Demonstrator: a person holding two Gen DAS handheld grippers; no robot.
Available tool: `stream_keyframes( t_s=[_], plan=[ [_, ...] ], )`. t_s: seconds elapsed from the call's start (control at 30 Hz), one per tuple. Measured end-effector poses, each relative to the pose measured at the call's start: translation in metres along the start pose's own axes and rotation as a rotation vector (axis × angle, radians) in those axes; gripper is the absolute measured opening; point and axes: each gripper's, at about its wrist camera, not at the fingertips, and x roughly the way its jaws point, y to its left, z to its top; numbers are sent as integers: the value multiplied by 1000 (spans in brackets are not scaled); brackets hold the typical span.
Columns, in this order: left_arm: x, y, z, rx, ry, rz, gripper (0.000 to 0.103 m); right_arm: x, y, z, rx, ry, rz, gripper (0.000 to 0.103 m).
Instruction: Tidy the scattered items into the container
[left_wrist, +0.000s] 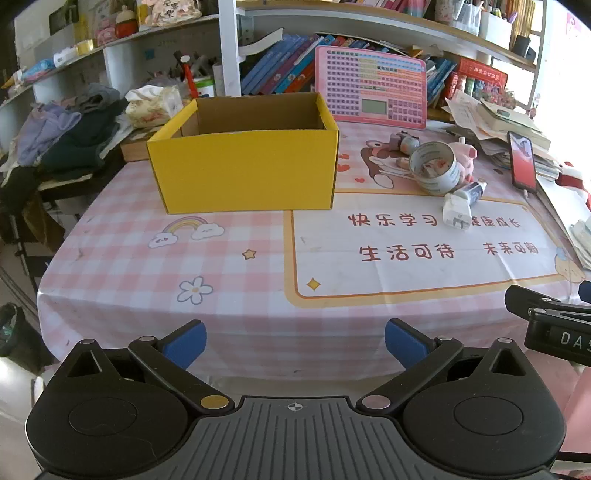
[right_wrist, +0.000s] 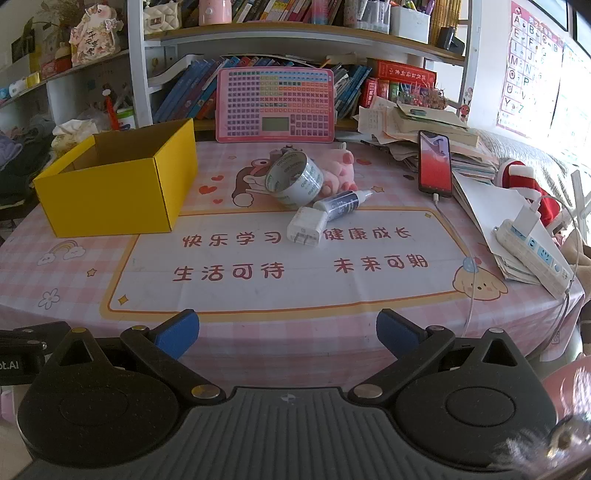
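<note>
A: Since both claws hung back at the near edge of the table, nothing looked started. The yellow box (right_wrist: 110, 184) stood open on the left of the cloth; what showed of its inside was bare cardboard, though the floor was mostly hidden

B: And the grippers?

A: Left gripper (left_wrist: 295, 343) spread as wide as it went, nothing between the blue pads. Right gripper (right_wrist: 288, 332) the same, empty, aimed down at the tablecloth (right_wrist: 258, 288)

B: Count of loose items, biggest first?

A: One tape roll (right_wrist: 295, 181), tipped on its edge and leaning against one pink plush pig (right_wrist: 341, 168) just behind it. One dark spray bottle (right_wrist: 341, 203) lying on its side, touching the roll. One white charger plug (right_wrist: 306, 227), prongs toward the camera, just beside the bottle. One or two small grey toys (left_wrist: 404, 142) behind the roll, too small to tell apart

B: All well right of the box?

A: Yes, one cluster, so by my reckoning every piece remained to be moved
</note>
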Motion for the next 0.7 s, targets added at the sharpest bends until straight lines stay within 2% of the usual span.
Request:
stream_keyframes(
  t_s=[0.7],
  plan=[
    [5, 9, 3, -11, 19, -7, 103, 5, 7, 2, -5, 5, 4, 103]
  ],
)
